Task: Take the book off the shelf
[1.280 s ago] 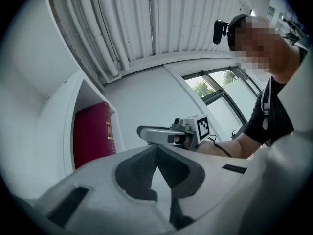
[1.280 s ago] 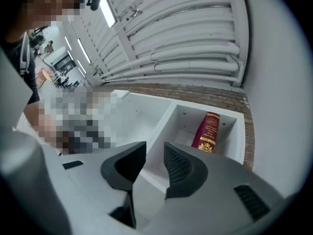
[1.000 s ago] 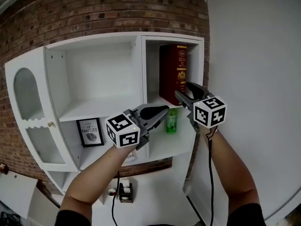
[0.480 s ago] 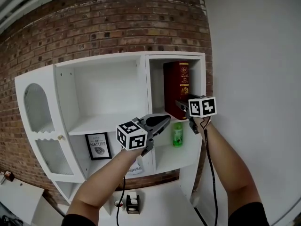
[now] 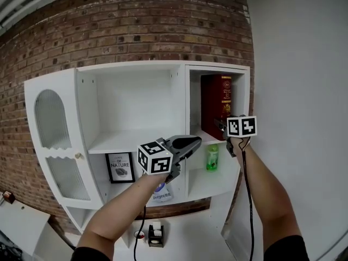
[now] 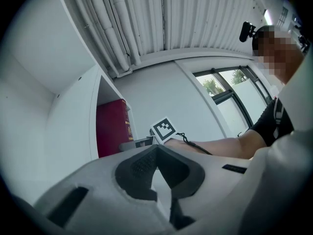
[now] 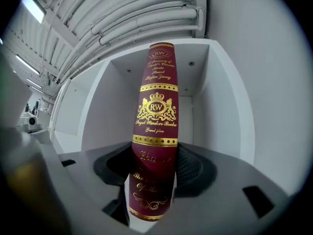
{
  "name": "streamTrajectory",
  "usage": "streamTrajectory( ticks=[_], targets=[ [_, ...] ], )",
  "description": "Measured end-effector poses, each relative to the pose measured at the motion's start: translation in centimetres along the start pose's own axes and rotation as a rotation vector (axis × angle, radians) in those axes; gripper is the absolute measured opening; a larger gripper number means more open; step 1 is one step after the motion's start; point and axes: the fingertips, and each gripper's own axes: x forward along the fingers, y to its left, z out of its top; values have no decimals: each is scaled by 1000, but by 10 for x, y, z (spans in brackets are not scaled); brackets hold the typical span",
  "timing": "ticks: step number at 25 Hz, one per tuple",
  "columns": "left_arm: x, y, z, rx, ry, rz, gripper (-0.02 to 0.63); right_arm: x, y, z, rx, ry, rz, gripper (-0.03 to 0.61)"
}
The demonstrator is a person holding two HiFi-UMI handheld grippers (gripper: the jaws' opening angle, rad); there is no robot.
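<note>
Head view, right gripper: my right gripper [image 5: 222, 126] is reaching into the narrow right compartment of the white wooden shelf unit [image 5: 136, 72], with its jaws at the lower spine of the tall dark-red hardback book [image 5: 216, 103] with gold lettering.
Head view, book: it is standing upright in that compartment, rising well above my right jaws.
Head view, left gripper: my left gripper [image 5: 187, 143] is hovering in front of the unit, left of and lower than my right jaws, well apart from the book.
Head view, surroundings: a green plastic bottle [image 5: 212, 157] is standing on the shelf below my right jaws, and a small black-framed print [image 5: 120, 166] is sitting lower left of my left jaws.
Left gripper view, jaws: my left jaws are pressing together at their tips, holding nothing.
Left gripper view, beyond: the book [image 6: 111, 126] is showing past the jaws, up and to the left.
Right gripper view, jaws: my right jaws are pinching the book's lower spine, one black ribbed pad [image 7: 115, 168] on each side.
Right gripper view, book: the book [image 7: 156, 106] is standing upright between the jaws, inside the white compartment.
</note>
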Motion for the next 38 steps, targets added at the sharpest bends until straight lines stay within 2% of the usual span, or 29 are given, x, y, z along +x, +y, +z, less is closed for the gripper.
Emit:
streamTrajectory(
  ticks=[5,11,17,24,30,35,38],
  targets=[
    [-20,-5,1,-23,-8,-27,6,-20,9,5,1,-39,-62,227],
    [-49,-17,0,-52,-13,-72,8,-67,40,19,6,-89,-125,225],
    [-64,-49,-6,-79,-19,-127,8,-126,65,22,9,-117,-194,225],
    [-80,-79,-6,-88,-42,-95,8,-186,95,18,19,-152,-189,225],
    [-101,-108,-10,-74,-26,-39,8,-231,113,16,25,-164,-124,225],
    [-97,-127,-16,-99,-16,51,8,-278,121,-10,18,-134,-108,225],
    [-90,-164,-33,-85,53,64,8,-308,127,-37,42,-108,-89,225]
  ],
)
